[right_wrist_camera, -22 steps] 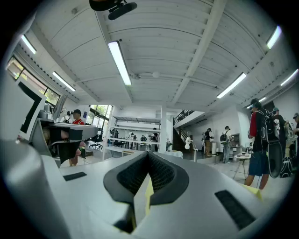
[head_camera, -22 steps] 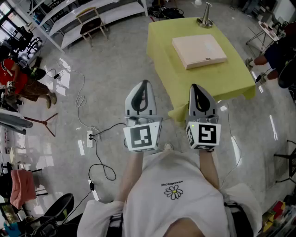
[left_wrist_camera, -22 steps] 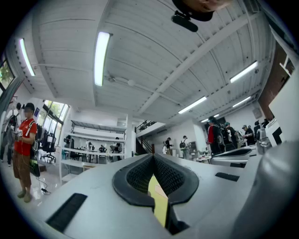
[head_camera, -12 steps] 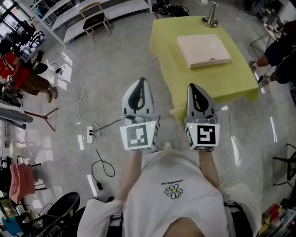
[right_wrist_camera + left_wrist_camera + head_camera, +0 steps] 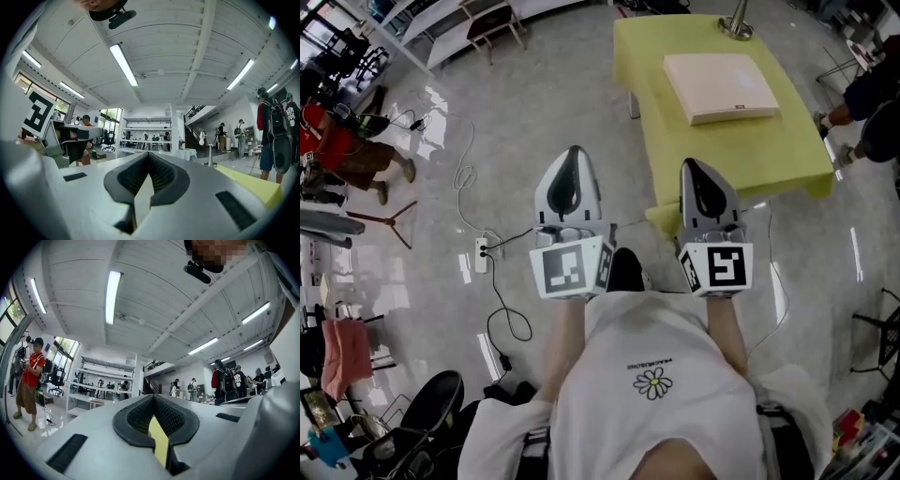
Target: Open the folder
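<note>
A pale beige folder (image 5: 722, 86) lies closed on the table with the yellow cloth (image 5: 787, 150), ahead of me in the head view. My left gripper (image 5: 571, 157) and right gripper (image 5: 694, 169) are held side by side in front of my chest, short of the table's near edge. Both are shut with nothing between the jaws. In the left gripper view the left gripper (image 5: 153, 399) points slightly upward at the hall, and the yellow cloth shows through the slit. The right gripper (image 5: 149, 157) points level, with the yellow table edge (image 5: 248, 185) at the right.
A metal stand (image 5: 738, 21) sits at the table's far end. Cables and a power strip (image 5: 481, 275) lie on the floor to the left. A person in red (image 5: 342, 155) stands far left, another person (image 5: 872, 103) at the right. Shelving (image 5: 459, 19) runs along the back.
I have stepped closer to the table, which has slid up and right in the head view. The left gripper has shifted slightly left. Both grippers stay shut.
</note>
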A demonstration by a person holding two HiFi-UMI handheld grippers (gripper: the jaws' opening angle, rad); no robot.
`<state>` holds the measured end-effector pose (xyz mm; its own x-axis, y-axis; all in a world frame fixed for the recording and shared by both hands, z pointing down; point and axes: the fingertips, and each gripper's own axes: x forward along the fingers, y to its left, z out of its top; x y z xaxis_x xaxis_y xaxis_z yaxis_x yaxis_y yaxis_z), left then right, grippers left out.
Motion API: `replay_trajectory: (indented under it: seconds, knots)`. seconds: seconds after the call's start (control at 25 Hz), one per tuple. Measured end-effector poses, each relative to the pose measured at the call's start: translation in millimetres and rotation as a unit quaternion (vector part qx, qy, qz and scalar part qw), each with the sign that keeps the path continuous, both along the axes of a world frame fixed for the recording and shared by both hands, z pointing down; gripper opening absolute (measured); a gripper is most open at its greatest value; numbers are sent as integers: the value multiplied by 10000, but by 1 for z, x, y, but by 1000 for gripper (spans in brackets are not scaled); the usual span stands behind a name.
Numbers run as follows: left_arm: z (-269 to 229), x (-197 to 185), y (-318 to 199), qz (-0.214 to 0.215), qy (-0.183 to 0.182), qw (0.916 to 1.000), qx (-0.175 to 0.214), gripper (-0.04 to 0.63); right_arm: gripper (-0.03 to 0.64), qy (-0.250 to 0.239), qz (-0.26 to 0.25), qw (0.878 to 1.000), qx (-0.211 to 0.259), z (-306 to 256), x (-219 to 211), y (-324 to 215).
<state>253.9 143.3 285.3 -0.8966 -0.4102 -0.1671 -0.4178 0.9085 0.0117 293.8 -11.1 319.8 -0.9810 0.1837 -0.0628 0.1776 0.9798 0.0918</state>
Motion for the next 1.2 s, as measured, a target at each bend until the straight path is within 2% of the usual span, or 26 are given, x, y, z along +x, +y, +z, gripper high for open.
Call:
replay_trajectory:
  seconds: [0.24, 0.4, 0.52, 0.72, 0.92, 1.2]
  knots:
    - [5, -15, 17, -125, 147, 9997, 149, 15, 12, 152, -139, 9998, -25, 5, -16, 9]
    - [13, -47, 21, -90, 204, 9995, 232, 15, 12, 116, -162, 9996, 187, 6, -40, 16]
    - [24, -82, 13, 69, 339, 9987, 369, 15, 12, 129, -54, 9990, 416, 9, -66, 11]
    - [27, -147, 5, 249, 397, 9979, 445, 15, 12, 196, 124, 9990, 384, 14, -122, 3]
    - [29, -218, 4, 424, 462, 9968, 505, 15, 12, 380, 185, 9986, 311, 21, -191, 8]
    - [18, -339, 6, 839, 515, 9933, 606, 15, 12, 366, 438, 9976, 390, 5, -307, 21]
